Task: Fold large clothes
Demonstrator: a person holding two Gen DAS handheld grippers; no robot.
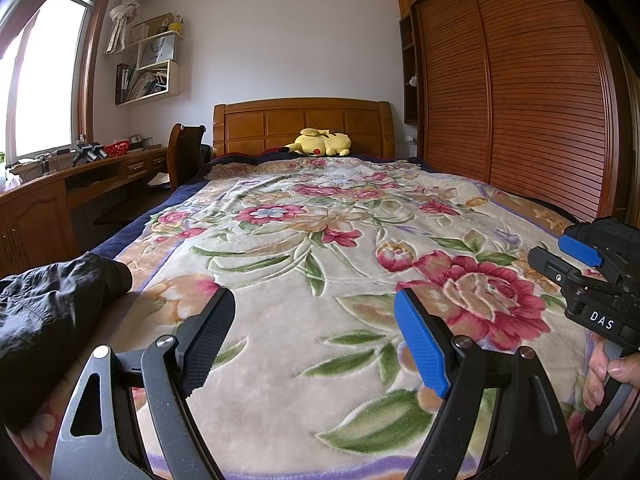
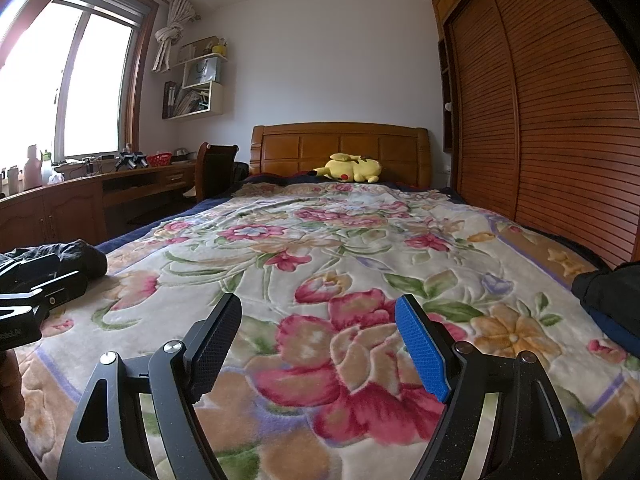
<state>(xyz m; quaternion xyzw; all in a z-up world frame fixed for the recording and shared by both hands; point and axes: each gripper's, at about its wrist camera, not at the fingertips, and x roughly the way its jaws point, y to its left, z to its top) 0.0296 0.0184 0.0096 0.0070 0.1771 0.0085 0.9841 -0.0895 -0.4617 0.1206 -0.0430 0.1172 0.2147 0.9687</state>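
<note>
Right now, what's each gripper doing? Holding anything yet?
Left gripper: open, empty, over the blanket.
Right gripper: open, empty, over the blanket too.
Dark garment lies untouched off to the left.

White letters "DAS" stand on the black body of the right gripper (image 1: 576, 276). "HONOR" is printed on the paper bag (image 1: 157, 49) on the wall shelf (image 1: 154, 96).

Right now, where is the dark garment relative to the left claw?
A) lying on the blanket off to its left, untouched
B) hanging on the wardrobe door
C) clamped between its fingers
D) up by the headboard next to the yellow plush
A: the dark garment lies crumpled on the floral blanket left of the left claw, whose fingers stand open with only blanket between them.
</note>
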